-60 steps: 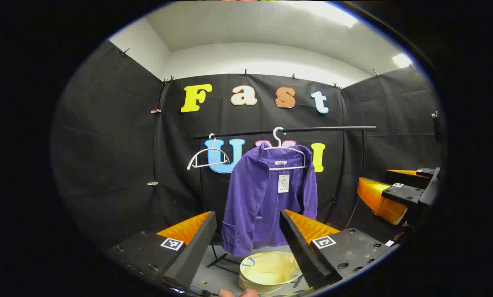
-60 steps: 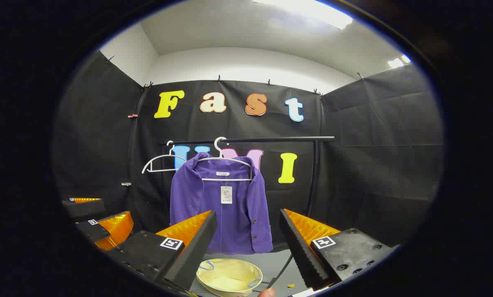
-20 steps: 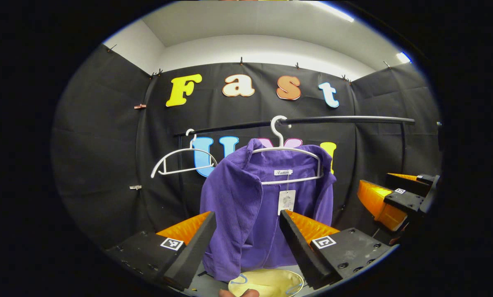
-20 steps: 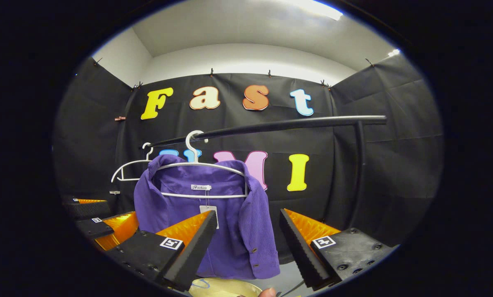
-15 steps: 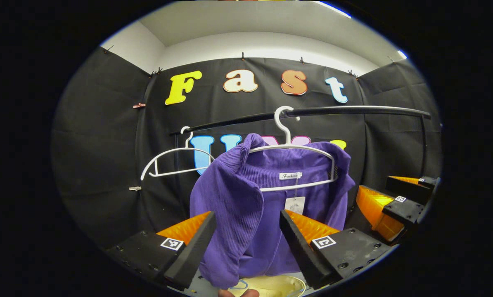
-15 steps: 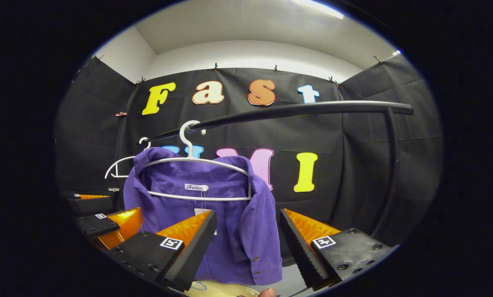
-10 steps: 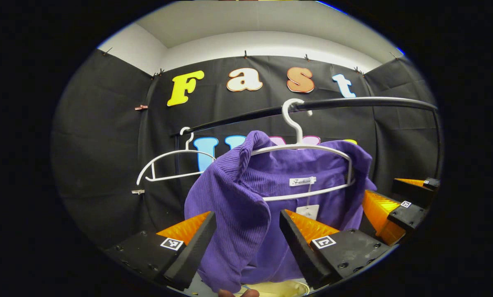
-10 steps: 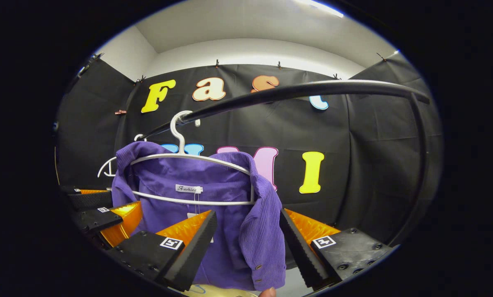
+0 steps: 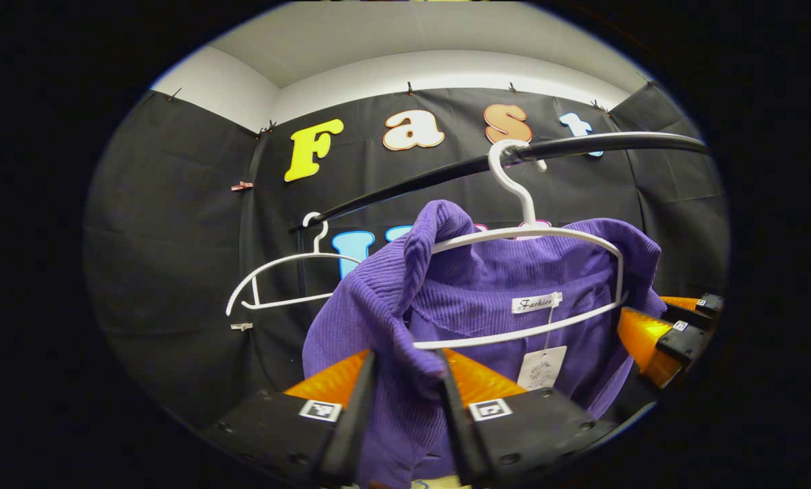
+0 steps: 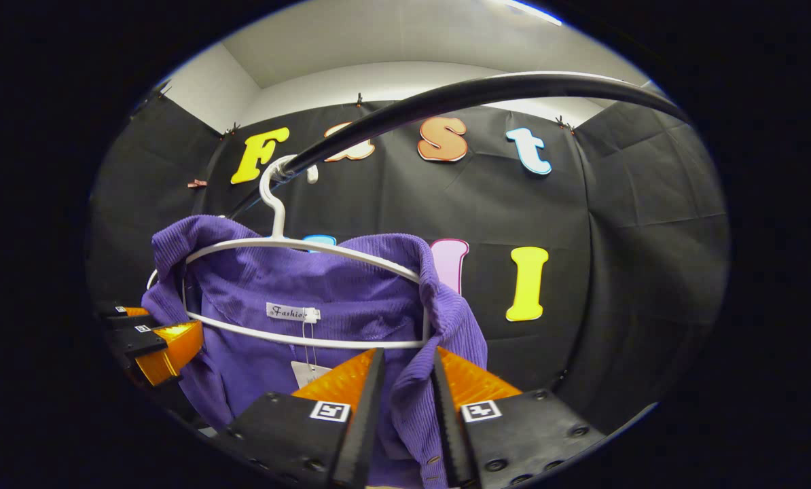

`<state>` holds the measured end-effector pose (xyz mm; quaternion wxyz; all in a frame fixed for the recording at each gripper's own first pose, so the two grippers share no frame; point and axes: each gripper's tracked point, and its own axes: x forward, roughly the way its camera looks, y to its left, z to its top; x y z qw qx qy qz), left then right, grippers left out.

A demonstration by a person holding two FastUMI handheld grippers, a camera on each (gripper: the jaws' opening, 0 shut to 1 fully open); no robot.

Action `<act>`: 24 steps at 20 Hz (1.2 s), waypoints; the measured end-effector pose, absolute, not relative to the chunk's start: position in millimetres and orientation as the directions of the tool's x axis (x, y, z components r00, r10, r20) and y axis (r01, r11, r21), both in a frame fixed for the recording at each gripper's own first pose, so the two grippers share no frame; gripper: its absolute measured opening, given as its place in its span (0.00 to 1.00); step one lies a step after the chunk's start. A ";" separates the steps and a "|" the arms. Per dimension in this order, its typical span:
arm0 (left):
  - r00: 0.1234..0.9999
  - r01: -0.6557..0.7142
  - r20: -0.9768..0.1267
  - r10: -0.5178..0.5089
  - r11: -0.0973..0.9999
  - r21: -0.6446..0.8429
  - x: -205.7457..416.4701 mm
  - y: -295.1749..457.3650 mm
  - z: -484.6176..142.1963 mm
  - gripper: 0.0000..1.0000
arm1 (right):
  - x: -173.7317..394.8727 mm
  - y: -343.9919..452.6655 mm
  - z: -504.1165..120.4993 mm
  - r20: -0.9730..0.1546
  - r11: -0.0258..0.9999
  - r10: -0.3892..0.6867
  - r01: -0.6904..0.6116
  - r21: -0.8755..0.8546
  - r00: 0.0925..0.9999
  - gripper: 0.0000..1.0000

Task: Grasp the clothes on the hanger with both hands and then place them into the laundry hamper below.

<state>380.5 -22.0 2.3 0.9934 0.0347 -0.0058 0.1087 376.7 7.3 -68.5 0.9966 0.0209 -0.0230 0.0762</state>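
Purple jacket (image 9: 487, 299) on white hanger (image 9: 524, 234), hooked on rail (image 9: 582, 145) above both claws. Left claw (image 9: 405, 401) pinched on its left shoulder, right claw (image 10: 402, 401) on right shoulder. Shoulder line runs claw to claw; likely next: lift free.

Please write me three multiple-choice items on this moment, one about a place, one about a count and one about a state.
1. Where does the purple jacket hang?
A. on a white hanger on the black rail
B. in the hamper
C. on the floor

2. How many white hangers are on the black rail?
A. one
B. two
C. four

3. How is the left gripper?
A. wide open
B. shut on the jacket's front edge
C. holding the rail

Answers: 1 A, the jacket's hanger hooks over the rail. 2 B, an empty hanger hangs beside it. 3 B, cloth is pinched between both fingers.
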 end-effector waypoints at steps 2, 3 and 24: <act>0.980 -0.200 0.003 0.201 0.977 0.078 383.6 -20.2 -1.0 0.29 | 382.4 -6.7 -76.4 0.037 0.990 0.126 -0.128 0.055 0.991 0.22; 0.979 -0.204 0.009 0.204 0.975 0.084 384.5 -14.8 0.2 0.15 | 382.6 -9.7 -76.3 0.036 0.990 0.117 -0.120 0.076 0.992 0.05; 0.985 -0.167 0.054 0.164 0.984 0.063 375.2 9.8 44.2 0.05 | 395.8 -66.2 -19.8 0.235 0.987 -0.009 0.046 -0.153 0.972 0.04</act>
